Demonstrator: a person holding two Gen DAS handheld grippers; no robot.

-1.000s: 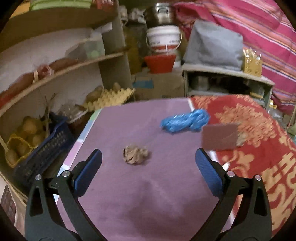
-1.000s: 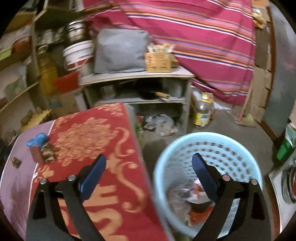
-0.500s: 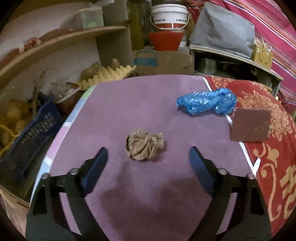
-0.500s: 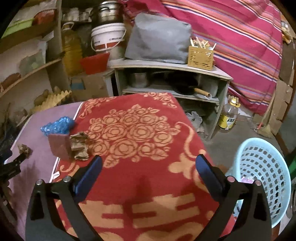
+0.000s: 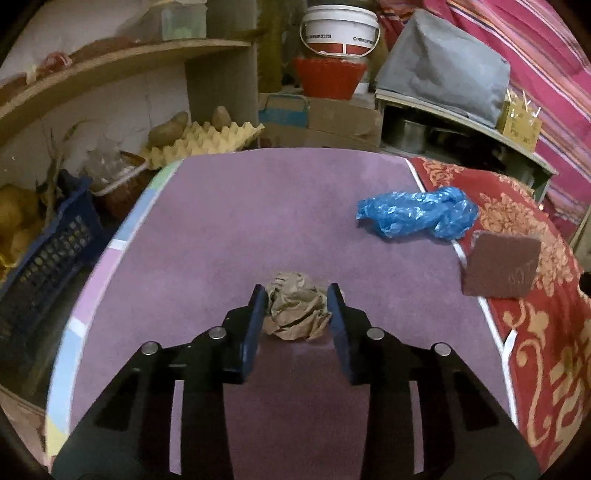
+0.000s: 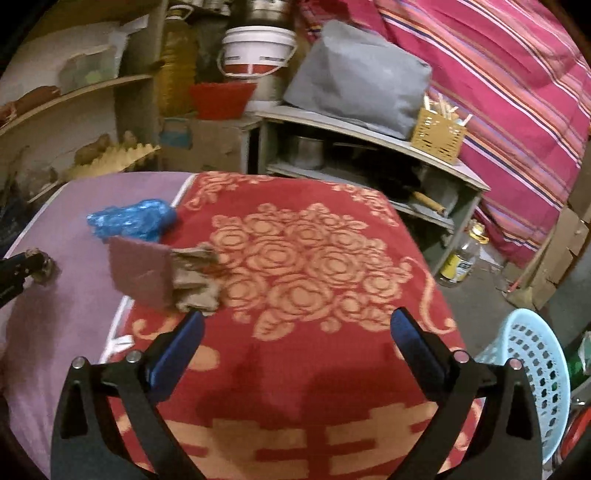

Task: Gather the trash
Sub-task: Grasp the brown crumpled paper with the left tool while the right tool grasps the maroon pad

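A crumpled brown paper ball (image 5: 295, 314) lies on the purple cloth (image 5: 258, 206), and my left gripper (image 5: 297, 291) is closing around it, both blue pads touching its sides. Farther right lie a blue plastic bag (image 5: 417, 216) and a flat brown card (image 5: 500, 266). In the right wrist view my right gripper (image 6: 297, 325) hangs open and empty over the red patterned cloth (image 6: 314, 369). The brown card (image 6: 142, 271) with a torn brown paper piece (image 6: 195, 280) sits just beyond its left finger, and the blue bag (image 6: 131, 219) lies behind them.
A light blue perforated basket (image 6: 532, 362) stands on the floor at the right. Shelves with potatoes, an egg tray (image 5: 207, 140) and a dark blue crate (image 5: 44, 258) flank the left edge. A white bucket (image 5: 340, 33) and a grey shelf unit stand behind.
My left gripper came down around the paper ball and its jaws narrowed onto it. My right gripper swung left from above the basket to over the red cloth.
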